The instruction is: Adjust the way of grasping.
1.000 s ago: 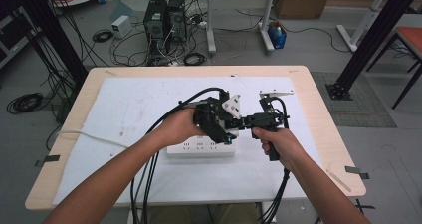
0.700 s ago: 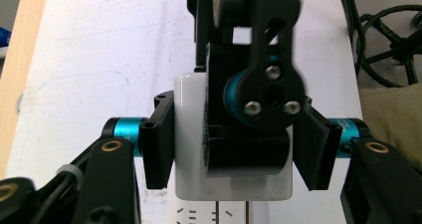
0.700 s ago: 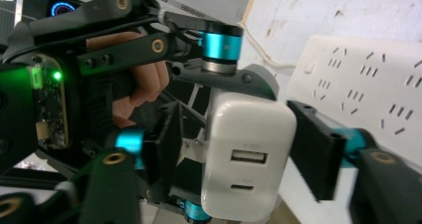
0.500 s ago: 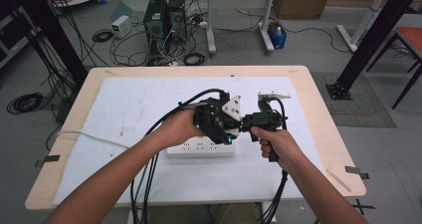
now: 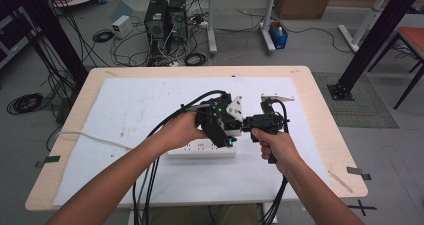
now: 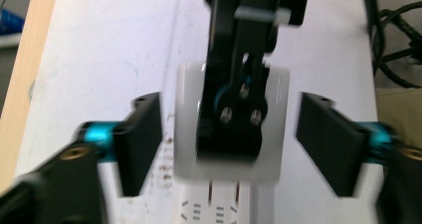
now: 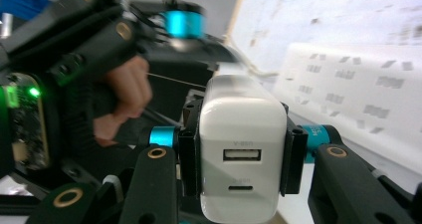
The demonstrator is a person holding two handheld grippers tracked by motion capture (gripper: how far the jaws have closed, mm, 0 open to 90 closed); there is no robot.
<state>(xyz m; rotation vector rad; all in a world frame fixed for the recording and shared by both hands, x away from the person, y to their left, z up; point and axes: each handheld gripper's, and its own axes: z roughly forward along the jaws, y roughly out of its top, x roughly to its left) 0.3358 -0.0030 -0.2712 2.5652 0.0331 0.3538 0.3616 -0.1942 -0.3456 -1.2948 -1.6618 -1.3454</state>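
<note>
**Charger held over the power strip**

Both forearms reach in from the near edge of the worktop [image 5: 125, 85] and meet at its middle. The right tongs [image 7: 243, 154] clamp a white charger [image 7: 242, 157] by its sides, ports facing the camera, just above the white power strip [image 5: 200, 150]. The left tongs [image 6: 229, 139] stand spread wide, one jaw on either side of the charger [image 6: 186, 134] without touching it.

The high view looks forward and down on the whole bench [image 5: 320, 135] from above the person's side, while each gripper view looks close along its own jaws (both blurred) at the shared white charger [image 6: 231, 129] over the power strip [image 5: 200, 152].
</note>
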